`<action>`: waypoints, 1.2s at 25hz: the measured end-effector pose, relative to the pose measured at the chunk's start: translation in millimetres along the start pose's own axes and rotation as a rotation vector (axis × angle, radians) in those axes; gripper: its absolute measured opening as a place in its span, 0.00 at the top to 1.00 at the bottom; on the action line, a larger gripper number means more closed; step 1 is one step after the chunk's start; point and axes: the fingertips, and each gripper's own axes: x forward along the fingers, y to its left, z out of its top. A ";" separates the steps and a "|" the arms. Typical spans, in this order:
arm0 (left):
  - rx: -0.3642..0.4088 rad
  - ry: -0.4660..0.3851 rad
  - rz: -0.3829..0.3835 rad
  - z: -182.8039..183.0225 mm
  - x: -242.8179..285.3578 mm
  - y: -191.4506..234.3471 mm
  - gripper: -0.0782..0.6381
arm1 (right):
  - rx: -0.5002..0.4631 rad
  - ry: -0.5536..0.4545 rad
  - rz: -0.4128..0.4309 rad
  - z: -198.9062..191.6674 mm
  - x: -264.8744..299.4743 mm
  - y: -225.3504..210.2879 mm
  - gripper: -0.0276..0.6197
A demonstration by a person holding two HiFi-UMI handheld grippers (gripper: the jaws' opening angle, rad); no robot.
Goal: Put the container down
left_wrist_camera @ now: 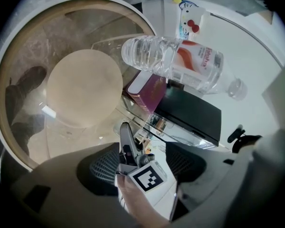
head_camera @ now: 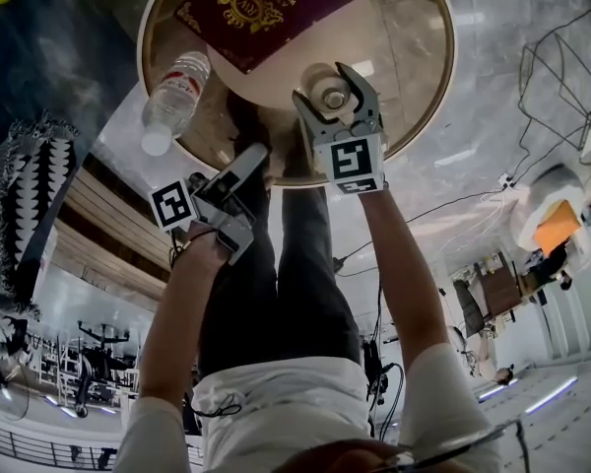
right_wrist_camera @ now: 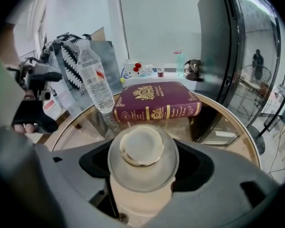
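The container (head_camera: 333, 97), a frosted glass jar with a gold-rimmed knob lid (right_wrist_camera: 142, 148), sits between the jaws of my right gripper (head_camera: 322, 82), which is shut on it. It is over the near part of the round glass table (head_camera: 438, 77). Whether its base touches the glass cannot be told. In the right gripper view the jar fills the gap of the right gripper (right_wrist_camera: 143, 171). My left gripper (head_camera: 251, 161) hangs lower at the table's near left edge, open and empty. The left gripper (left_wrist_camera: 145, 163) looks up through the glass.
A maroon book (head_camera: 261, 3) lies at the table's far side. A clear water bottle (head_camera: 175, 97) stands at its left edge. A black-and-white patterned cloth (head_camera: 30, 195) is at the left, a wire frame (head_camera: 561, 67) at the right, and cables (head_camera: 443, 210) cross the floor.
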 end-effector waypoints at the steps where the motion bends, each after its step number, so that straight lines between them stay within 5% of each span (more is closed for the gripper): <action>1: 0.002 0.001 -0.001 0.4 -0.3 -0.9 0.51 | -0.014 0.005 -0.003 -0.2 0.8 0.7 0.43; 6: 0.007 0.005 -0.005 -1.6 -3.1 -4.9 0.51 | -0.082 0.059 -0.020 -6.6 1.7 3.7 0.43; 19: 0.066 0.053 0.001 -18.3 -13.7 -28.1 0.51 | -0.063 0.081 -0.017 6.0 -23.5 1.8 0.39; 30: 0.187 0.109 -0.027 -68.8 -40.3 -132.9 0.51 | -0.009 0.024 -0.030 87.1 -129.8 16.3 0.55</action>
